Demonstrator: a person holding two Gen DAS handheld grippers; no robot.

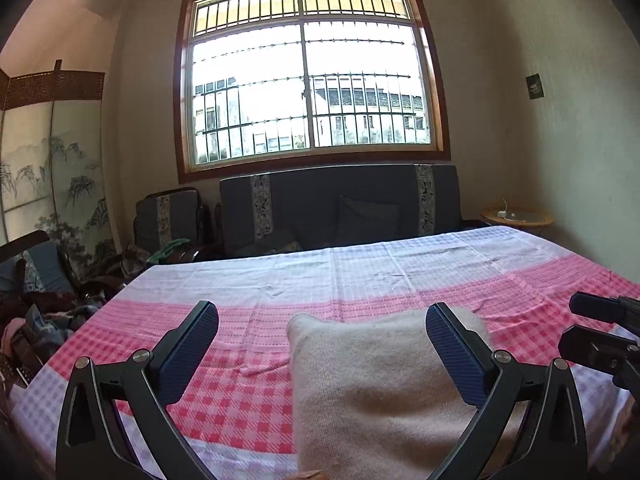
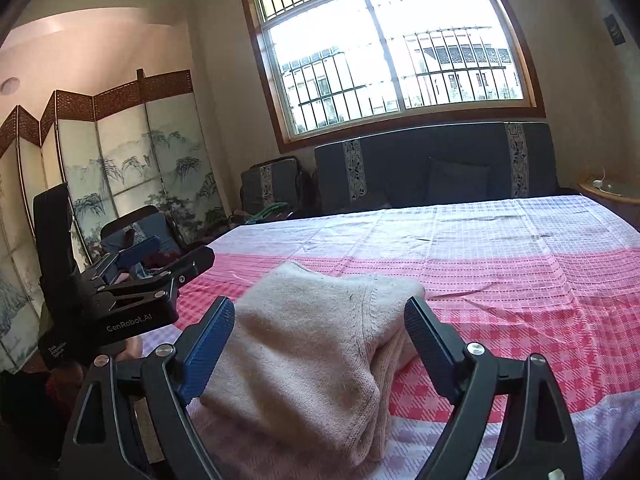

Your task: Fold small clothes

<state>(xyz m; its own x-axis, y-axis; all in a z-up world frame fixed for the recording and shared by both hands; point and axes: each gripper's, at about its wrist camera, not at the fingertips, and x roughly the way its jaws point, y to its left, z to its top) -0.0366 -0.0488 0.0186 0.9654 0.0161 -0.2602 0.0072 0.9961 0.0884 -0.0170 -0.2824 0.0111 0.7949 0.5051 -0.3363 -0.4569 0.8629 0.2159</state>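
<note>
A pink-and-white checked sheet covers the bed. On its near part lies a beige knitted garment, folded into a thick soft bundle. The right tongs straddle it, spread wide; the left tongs gape open too, gripping nothing.

left wrist: low, close over bed, facing window | right wrist: same, angled leftward

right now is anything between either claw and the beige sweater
Nothing visible is. The sweater lies on the checked bedsheet, reaching in between the open fingers of the right claw. The left claw is open too, with the sweater against its right finger.
</note>
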